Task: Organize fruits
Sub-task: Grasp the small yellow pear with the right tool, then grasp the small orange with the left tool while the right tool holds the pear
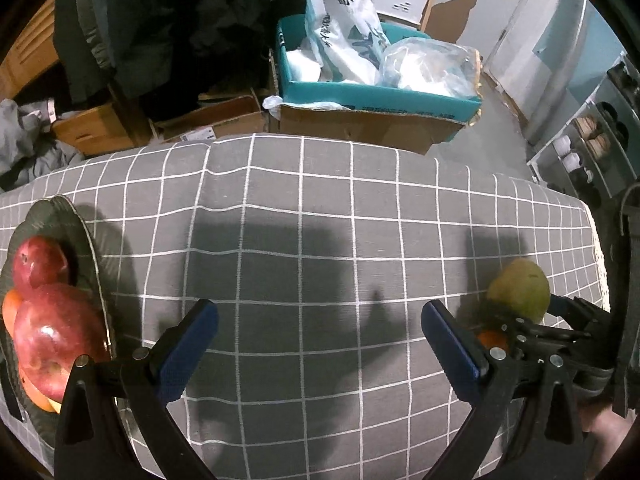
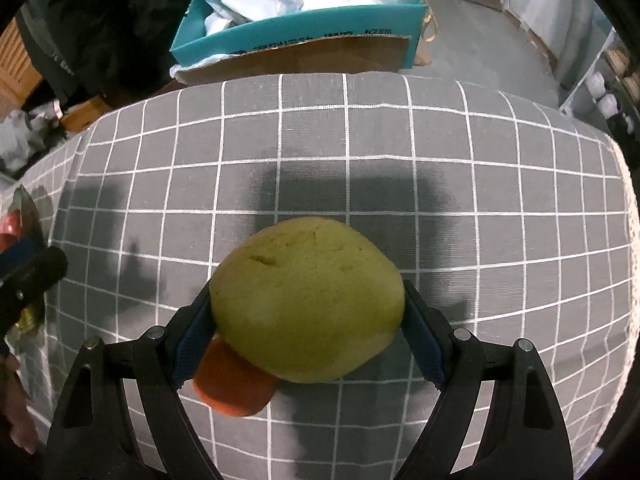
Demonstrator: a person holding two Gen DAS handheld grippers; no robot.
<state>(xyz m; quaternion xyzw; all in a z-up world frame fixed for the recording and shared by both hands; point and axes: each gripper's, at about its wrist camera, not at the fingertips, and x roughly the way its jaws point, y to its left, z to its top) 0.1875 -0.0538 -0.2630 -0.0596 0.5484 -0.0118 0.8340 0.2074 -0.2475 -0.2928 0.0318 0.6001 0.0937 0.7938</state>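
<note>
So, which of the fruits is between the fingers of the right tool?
The big yellow-green fruit, alone on the checked cloth with an orange fruit under it. The red fruits lie on the dark plate.

Dim indoor light from above; soft dark shadows on the checked cloth; strong fisheye bending, black corners.

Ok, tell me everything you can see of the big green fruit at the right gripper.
The green fruit is large, rounded and yellow-green, with a dull skin and a few small brown marks. It sits between the blue pads of the right gripper, which stand wide and seem to touch both its flanks; a firm grip cannot be confirmed. An orange fruit lies against its lower left side. The grey checked cloth is below it. From the left wrist view it shows at the far right.
</note>
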